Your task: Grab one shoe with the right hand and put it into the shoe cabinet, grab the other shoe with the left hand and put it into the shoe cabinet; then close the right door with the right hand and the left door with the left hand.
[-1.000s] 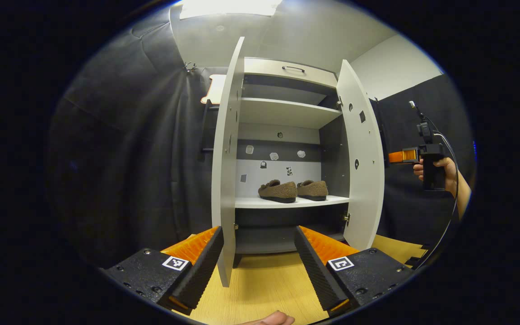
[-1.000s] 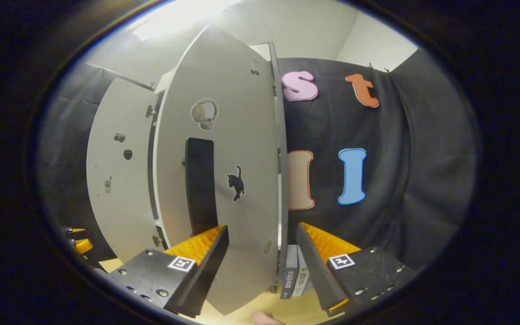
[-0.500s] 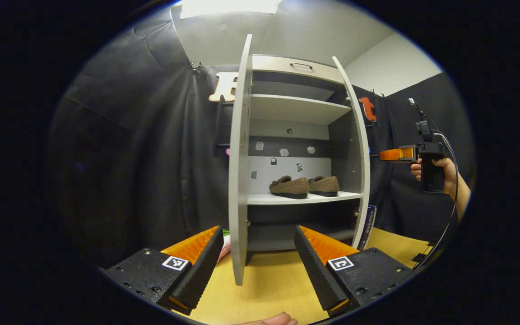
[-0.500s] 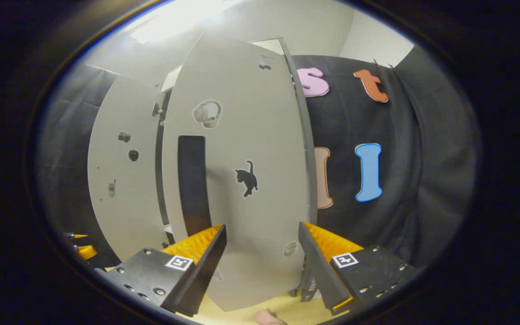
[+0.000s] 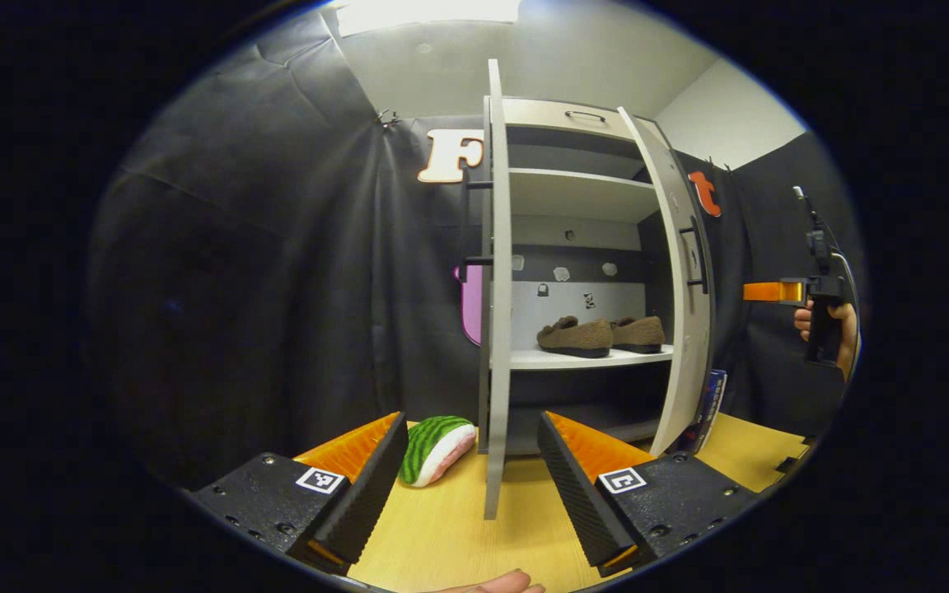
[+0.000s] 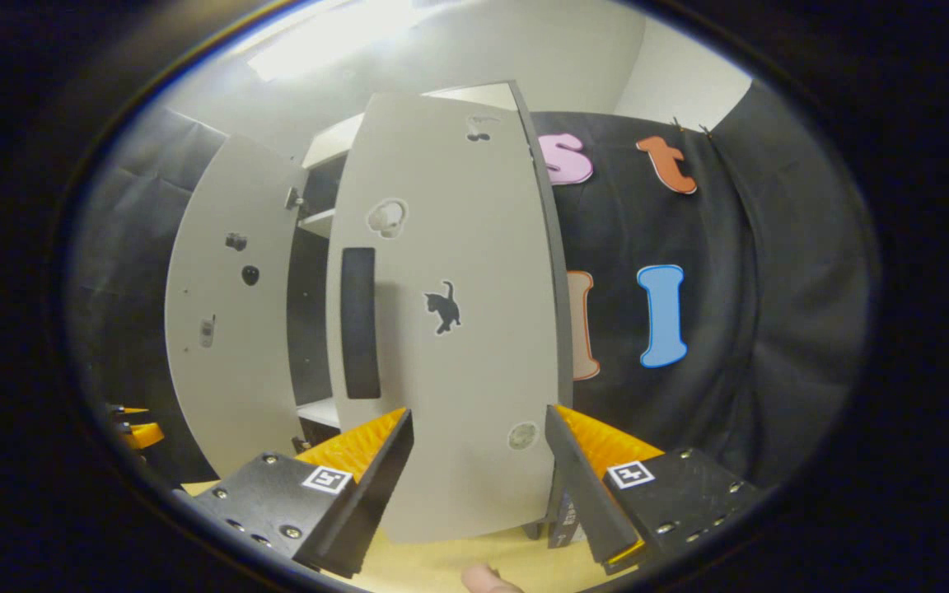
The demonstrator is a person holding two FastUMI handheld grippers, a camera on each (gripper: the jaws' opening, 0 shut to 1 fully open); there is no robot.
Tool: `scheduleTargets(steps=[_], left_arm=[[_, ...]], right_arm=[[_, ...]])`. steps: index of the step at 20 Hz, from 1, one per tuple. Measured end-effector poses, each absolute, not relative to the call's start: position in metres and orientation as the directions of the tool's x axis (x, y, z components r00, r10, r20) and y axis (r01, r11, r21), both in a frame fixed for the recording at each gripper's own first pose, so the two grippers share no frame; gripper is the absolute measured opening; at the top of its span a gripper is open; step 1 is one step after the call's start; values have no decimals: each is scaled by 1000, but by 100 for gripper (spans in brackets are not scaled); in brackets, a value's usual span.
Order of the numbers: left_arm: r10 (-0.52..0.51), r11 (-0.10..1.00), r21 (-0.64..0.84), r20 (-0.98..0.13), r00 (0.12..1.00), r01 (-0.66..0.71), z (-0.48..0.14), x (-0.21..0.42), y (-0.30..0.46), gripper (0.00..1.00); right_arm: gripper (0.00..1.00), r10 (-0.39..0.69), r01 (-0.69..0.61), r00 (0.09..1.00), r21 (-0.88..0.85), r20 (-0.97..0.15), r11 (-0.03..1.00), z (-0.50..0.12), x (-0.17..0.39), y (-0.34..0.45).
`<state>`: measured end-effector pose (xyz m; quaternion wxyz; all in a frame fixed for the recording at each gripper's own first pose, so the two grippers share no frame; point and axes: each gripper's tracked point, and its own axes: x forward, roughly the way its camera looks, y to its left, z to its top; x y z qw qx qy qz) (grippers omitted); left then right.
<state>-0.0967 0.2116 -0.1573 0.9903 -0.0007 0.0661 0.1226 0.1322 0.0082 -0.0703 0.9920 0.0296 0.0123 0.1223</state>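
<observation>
A: Judging by the shelf, your shoe work is finished: both brown fuzzy shoes (image 5: 598,333) sit side by side on the lower shelf of the shoe cabinet (image 5: 573,185).

B: So only the doors are left?

A: Yes. The right door (image 6: 450,329) stands partly swung in, with a dark gap showing between it and the left door (image 6: 223,305) in the right gripper view. Your right gripper (image 6: 479,469) is spread wide, empty, with the door's lower face right in front of its fingers; whether a finger touches the panel I cannot tell.

B: And my left side?

A: The left door (image 5: 495,288) is edge-on to you in the left gripper view, wide open and apparently untouched. Your left gripper (image 5: 470,478) is open and empty, low over the wooden tabletop (image 5: 458,535), with the door's edge standing between its fingers but farther off. You can also see your right gripper (image 5: 771,291) out at the side, in your hand (image 5: 829,325).

B: Anything readable?

A: No brand that I can make out. The right door carries a black cat sticker (image 6: 443,307) and a dark vertical handle (image 6: 359,323); the small stickers inside are too small to read. A book (image 5: 709,399) leaning beside the cabinet has print too blurred to read. A watermelon-slice toy (image 5: 436,449) lies by the left door's foot, clear of the swing as far as I can judge.
</observation>
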Motion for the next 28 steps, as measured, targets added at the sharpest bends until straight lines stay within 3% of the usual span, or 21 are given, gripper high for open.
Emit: scheduleTargets(steps=[3,4,9,10,11,14,17,18,19,22,26,27,28], left_arm=[[283,959,17,-128,951,-283,-154,-98,234,93],[287,958,11,-132,949,-288,-154,-98,239,96],[318,946,-14,-149,936,-324,-146,-92,281,93],[329,942,-14,-154,932,-335,-146,-86,294,96],[326,943,-16,-164,931,-333,-146,-79,303,96],[313,945,-38,-196,929,-326,-150,-53,334,96],[256,951,-108,-244,935,-288,-154,-23,352,96],[218,955,-140,-259,941,-260,-155,-13,352,99],[202,955,-166,-250,947,-247,-151,-5,359,94],[186,959,-176,-191,964,-221,-122,15,381,94],[141,977,-140,-128,982,-159,-77,35,386,96],[128,982,-122,-130,983,-144,-68,40,382,93],[117,985,-114,-132,984,-132,-65,43,379,93]], right_arm=[[100,238,-238,971,40,9,970,-72,108,17],[97,242,-242,970,34,16,970,-73,98,23],[97,263,-263,964,17,37,965,-85,38,48],[93,267,-268,962,14,51,963,-86,28,53],[96,260,-261,964,1,62,965,-89,19,55],[93,179,-176,982,-53,56,983,-105,0,50],[97,156,-154,988,-80,17,985,-125,-16,57],[93,156,-156,988,-71,6,985,-129,-22,59],[94,169,-169,986,-56,-4,984,-133,-27,62],[97,228,-228,974,-19,-5,973,-133,-48,73],[93,208,-206,977,-50,38,977,-119,-62,63],[100,213,-211,976,-42,46,977,-116,-65,66],[94,222,-221,974,-28,53,975,-114,-67,68]])
